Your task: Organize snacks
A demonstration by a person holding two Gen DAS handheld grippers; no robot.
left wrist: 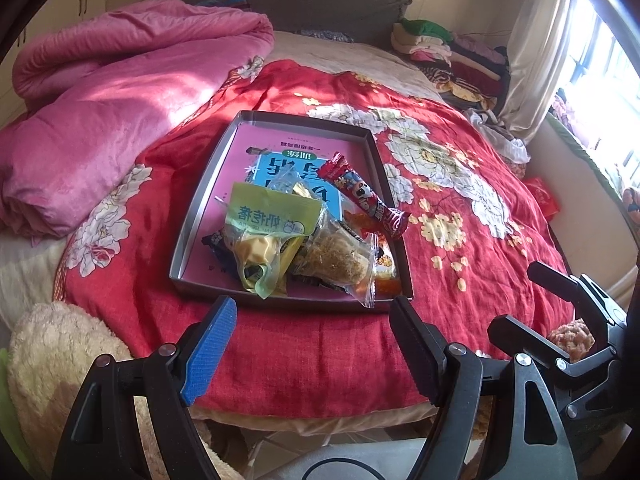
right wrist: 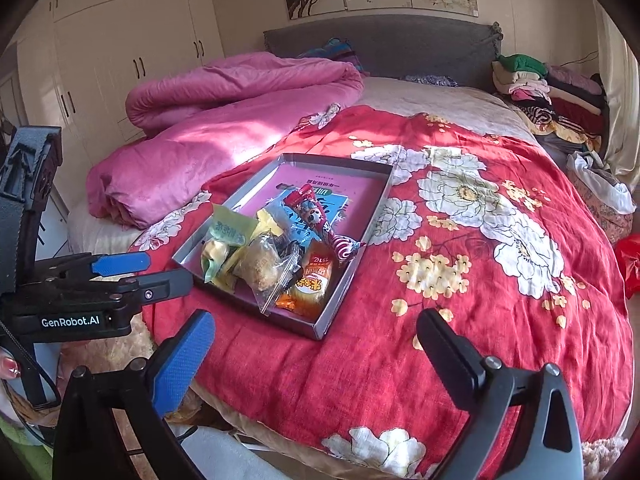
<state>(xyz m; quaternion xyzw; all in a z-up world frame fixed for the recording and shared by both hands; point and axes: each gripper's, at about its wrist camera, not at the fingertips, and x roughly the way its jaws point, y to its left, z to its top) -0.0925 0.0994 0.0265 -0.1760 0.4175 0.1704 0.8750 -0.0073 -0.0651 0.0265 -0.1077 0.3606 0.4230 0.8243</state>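
A shallow grey tray (left wrist: 304, 117) (right wrist: 332, 159) lies on the red floral bedspread (left wrist: 460, 240) with a pink book flat inside it. Piled at its near end are a green-yellow packet (left wrist: 264, 216) (right wrist: 228, 228), a clear-wrapped crumbly cake (left wrist: 336, 256) (right wrist: 262, 264), a red candy stick (left wrist: 360, 192) (right wrist: 320, 220) and an orange packet (left wrist: 386, 276) (right wrist: 314, 280). My left gripper (left wrist: 314, 304) (right wrist: 168, 269) hovers open just before the tray's near edge, holding nothing. My right gripper (right wrist: 315, 316) (left wrist: 513, 295) stands wide open to its right, near the tray's corner, also holding nothing.
A rolled pink quilt (left wrist: 120, 92) fills the bed's left side. Folded clothes (left wrist: 448, 56) are stacked at the far right by the curtain (left wrist: 536, 60). A cream fluffy rug (left wrist: 52, 352) hangs at the near left edge. A red bag (right wrist: 628, 264) sits off the bed's right side.
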